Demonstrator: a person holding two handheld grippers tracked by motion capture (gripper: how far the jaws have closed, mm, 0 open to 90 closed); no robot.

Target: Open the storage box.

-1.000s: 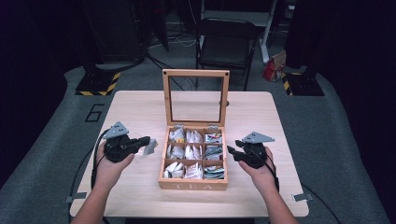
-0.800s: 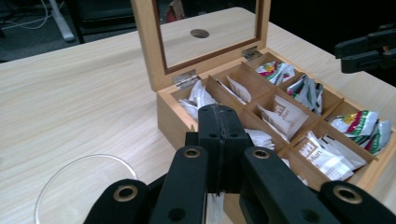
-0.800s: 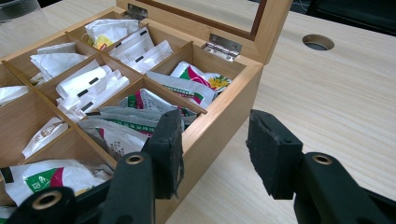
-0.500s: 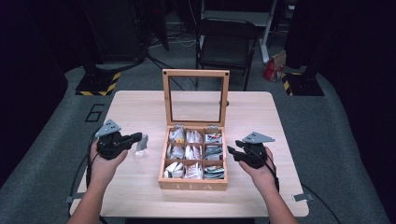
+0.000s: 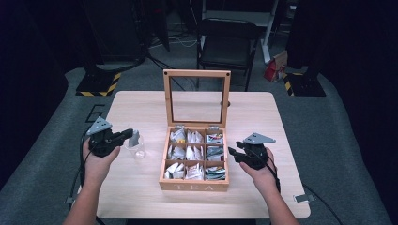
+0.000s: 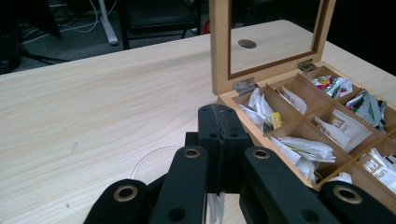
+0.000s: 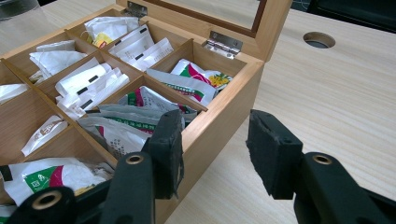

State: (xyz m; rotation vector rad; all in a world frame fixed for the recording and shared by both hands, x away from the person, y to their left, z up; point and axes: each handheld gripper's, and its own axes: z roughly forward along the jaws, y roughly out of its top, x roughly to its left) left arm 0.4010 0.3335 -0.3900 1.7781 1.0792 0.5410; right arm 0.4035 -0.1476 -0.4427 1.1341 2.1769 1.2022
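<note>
1. Left gripper [image 5: 127, 137] has slid from beside the tea box [image 5: 194, 185] out toward the left of the high view since a second ago. It now sits over the glass [image 5: 136, 149].
2. Its jaws are pressed together on a tea bag [image 5: 134, 138]. The bag hangs just over the glass rim, left of centre in the frame.
3. Right gripper [image 5: 233, 153] hasn't budged. Its jaws are spread and empty, straddling the box's right wall.
4. My guess: the bag is out of the box, and dropping it in the glass comes next.

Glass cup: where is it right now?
High view: the glass cup stands on the table left of the tea box, just under the tip of the left tool.
</note>
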